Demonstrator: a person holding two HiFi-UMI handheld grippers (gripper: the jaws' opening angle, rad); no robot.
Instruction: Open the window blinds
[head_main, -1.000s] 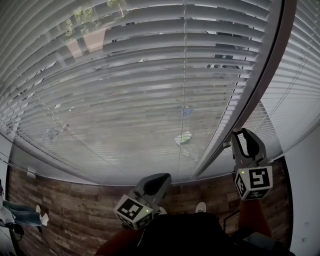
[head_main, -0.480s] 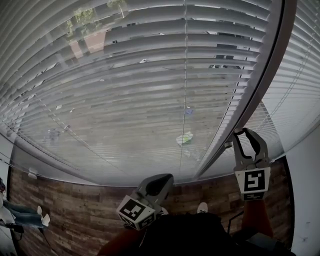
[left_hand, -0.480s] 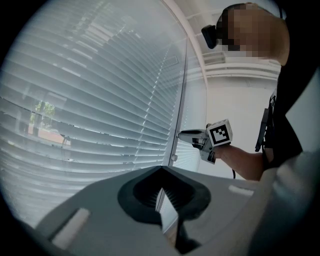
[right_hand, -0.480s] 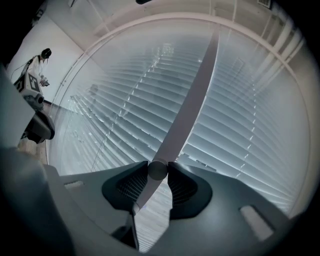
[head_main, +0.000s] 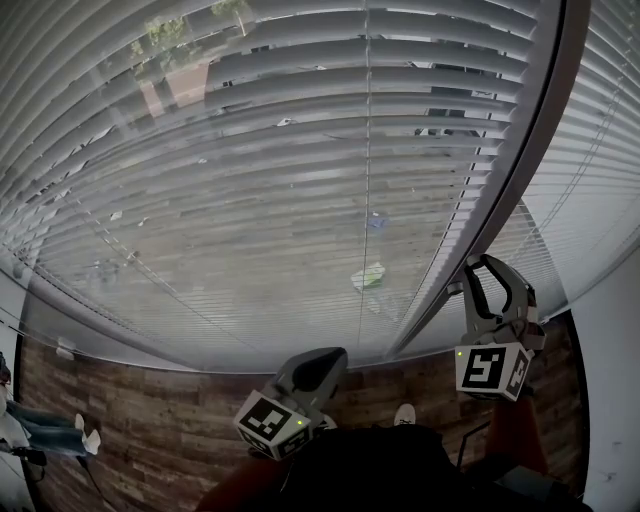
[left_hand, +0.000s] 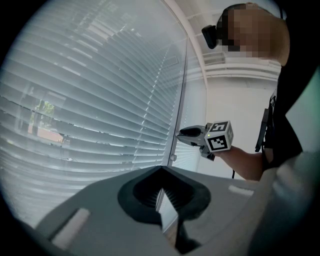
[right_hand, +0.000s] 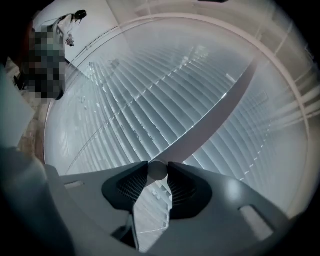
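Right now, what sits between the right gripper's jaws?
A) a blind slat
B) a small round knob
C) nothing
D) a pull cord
B: in the right gripper view, the right gripper has its jaws closed on either side of a small round knob, which sits at the foot of the window frame between the slatted blinds.

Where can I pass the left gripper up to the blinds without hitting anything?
Free: the air over the wood floor, between the bottom edge of the blinds and the left gripper. Crowded: the window post, where the right gripper clamps the round knob.
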